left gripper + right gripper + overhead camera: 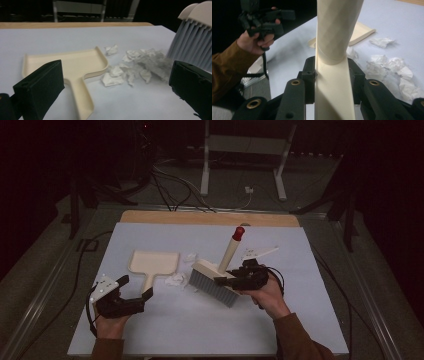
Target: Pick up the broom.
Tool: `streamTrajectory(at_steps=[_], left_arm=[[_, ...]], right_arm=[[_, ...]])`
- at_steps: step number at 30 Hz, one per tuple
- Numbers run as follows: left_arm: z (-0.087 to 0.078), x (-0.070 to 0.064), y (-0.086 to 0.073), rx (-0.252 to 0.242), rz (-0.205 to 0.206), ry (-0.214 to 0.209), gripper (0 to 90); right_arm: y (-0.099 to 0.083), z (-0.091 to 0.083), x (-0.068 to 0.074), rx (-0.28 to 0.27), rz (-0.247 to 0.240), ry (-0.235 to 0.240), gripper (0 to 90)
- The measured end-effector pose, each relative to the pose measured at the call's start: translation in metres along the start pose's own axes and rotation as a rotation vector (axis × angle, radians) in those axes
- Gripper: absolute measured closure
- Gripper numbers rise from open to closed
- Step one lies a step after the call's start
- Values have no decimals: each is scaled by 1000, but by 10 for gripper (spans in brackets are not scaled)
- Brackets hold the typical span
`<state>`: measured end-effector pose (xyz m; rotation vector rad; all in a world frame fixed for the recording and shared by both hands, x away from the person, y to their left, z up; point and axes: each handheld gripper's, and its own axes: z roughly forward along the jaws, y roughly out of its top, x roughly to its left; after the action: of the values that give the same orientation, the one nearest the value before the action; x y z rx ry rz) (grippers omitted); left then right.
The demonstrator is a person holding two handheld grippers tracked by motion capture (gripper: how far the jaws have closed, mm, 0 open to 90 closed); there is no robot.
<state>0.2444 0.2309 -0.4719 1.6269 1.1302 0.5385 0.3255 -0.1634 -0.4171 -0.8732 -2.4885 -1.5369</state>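
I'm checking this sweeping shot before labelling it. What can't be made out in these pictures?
- Brush bristles: right gripper view, cut off by the bottom edge and hidden behind its own handle.
- Dustpan handle end: left gripper view, cut off by the bottom edge.
- Count of paper scraps: high view, too small; some may lie behind the brush head.
- Left gripper: empty, jaws apart.

Your sleeves (pixel 299 340) are rust-brown and reach to the wrists. Both grippers are matte black: the left gripper (pixel 135 286) has blocky, flat-faced jaws, a grey three-cornered plate on top and a black cable trailing from it. On the right gripper (pixel 332 72), brass-coloured rivets sit in the rounded linkage arms.
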Motion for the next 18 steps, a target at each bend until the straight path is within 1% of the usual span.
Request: streamTrajectory(at_steps=[1,2,3,4,5,7,9,10,13,18], left_arm=[[0,0,-1,6,4,16,6],[0,1,-2,9,7,29,6],[0,2,-3,8,4,35,6],[-1,3,-4,4,5,45,6],[-1,3,-4,2,7,57,6],[-1,5,-5,2,9,71,6],[-1,8,-7,4,16,100,6],[-1,9,-8,4,9,110,6],[-1,14,-10,4,-4,132,6],[-3,15,-12,0,8,163,6]], right_arm=[[1,2,1,-18,12,-7,675],[1,2,1,-18,12,-7,675],[2,4,1,-33,28,-10,675],[2,4,1,-33,28,-10,675],[3,6,1,-37,42,-9,675],[3,7,1,-38,46,-11,675],[6,11,3,-46,60,-31,674],[6,13,3,-51,65,-37,674],[8,15,4,-60,78,-50,675],[12,23,6,-68,92,-52,675]])
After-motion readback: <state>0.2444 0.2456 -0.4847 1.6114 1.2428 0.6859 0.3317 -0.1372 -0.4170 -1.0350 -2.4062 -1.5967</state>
